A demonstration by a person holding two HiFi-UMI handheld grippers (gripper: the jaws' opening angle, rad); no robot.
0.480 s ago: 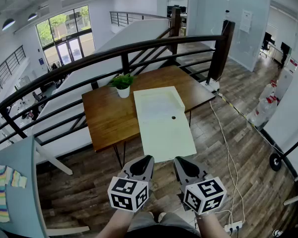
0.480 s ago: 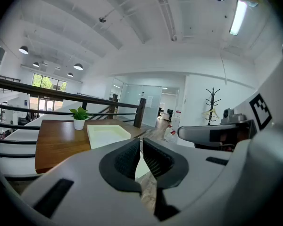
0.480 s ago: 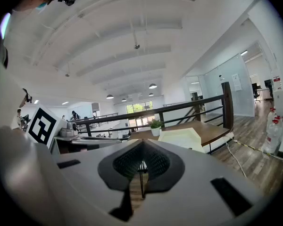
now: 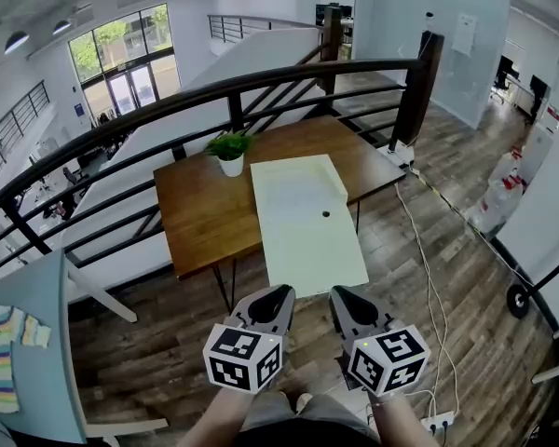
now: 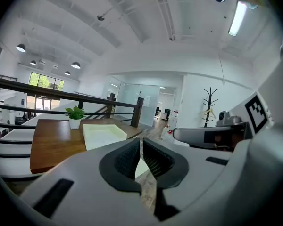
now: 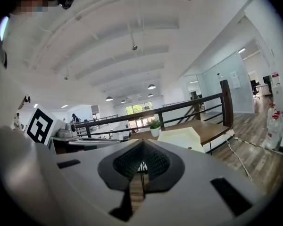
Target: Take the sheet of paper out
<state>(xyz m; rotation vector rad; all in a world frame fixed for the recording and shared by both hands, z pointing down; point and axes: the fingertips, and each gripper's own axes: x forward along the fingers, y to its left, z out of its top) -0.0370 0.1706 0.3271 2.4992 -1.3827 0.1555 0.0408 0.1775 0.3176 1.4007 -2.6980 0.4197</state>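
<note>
A long pale yellow-green mat [image 4: 309, 240] lies on the brown wooden table [image 4: 205, 212] and overhangs its near edge. A shallow tray of the same colour [image 4: 293, 182] sits at its far end, with a small dark dot [image 4: 325, 214] in front of it. I cannot make out a separate sheet of paper. My left gripper [image 4: 278, 296] and right gripper [image 4: 341, 298] hang side by side over the floor, short of the mat's near edge. Both are shut with nothing between the jaws [image 5: 140, 144] [image 6: 142, 149]. The tray [image 5: 104, 134] [image 6: 181, 136] lies ahead of both.
A small potted plant [image 4: 229, 153] stands on the table left of the tray. A dark railing [image 4: 233, 93] runs behind the table. A white cable [image 4: 427, 277] trails over the wooden floor to a power strip [image 4: 438, 425]. A pale panel with striped cloth [image 4: 2, 361] is at far left.
</note>
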